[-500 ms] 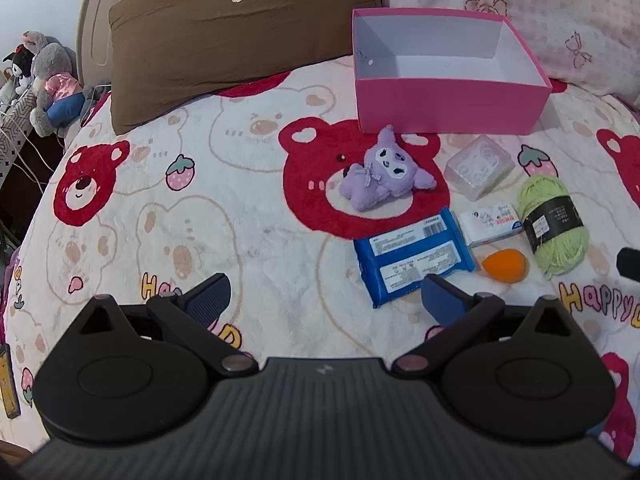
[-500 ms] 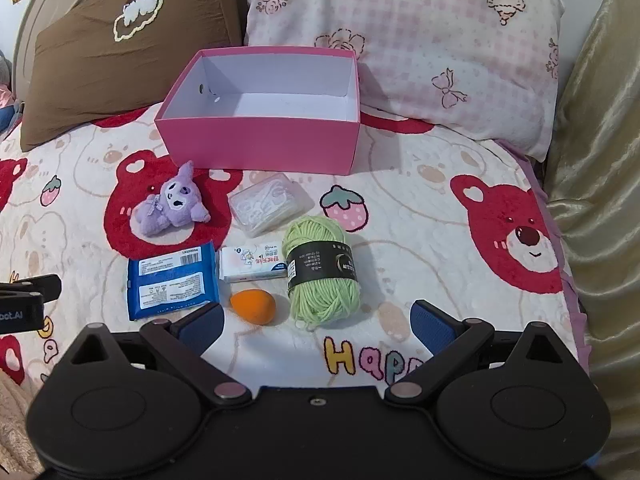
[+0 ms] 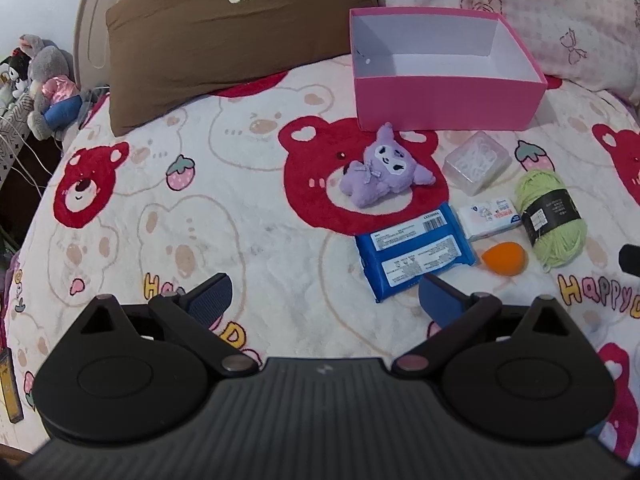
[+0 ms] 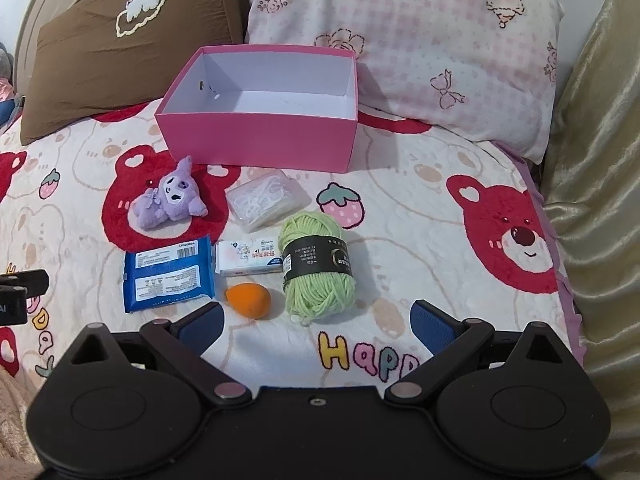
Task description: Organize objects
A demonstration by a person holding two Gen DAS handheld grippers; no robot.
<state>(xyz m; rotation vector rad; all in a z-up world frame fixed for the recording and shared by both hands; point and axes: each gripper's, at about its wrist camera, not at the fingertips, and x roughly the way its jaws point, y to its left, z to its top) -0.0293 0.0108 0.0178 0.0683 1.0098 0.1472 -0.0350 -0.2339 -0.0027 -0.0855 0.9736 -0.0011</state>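
An empty pink box stands on the bed by the pillows. In front of it lie a purple plush toy, a clear plastic case, a blue wipes pack, a small white tissue pack, an orange sponge and a green yarn ball. My left gripper is open over the blanket, left of the pack. My right gripper is open just below the yarn and sponge. Neither holds anything.
A brown pillow and a pink checked pillow lean at the headboard. Stuffed toys sit beyond the bed's left edge. A gold curtain hangs along the right side. The bear-print blanket covers the bed.
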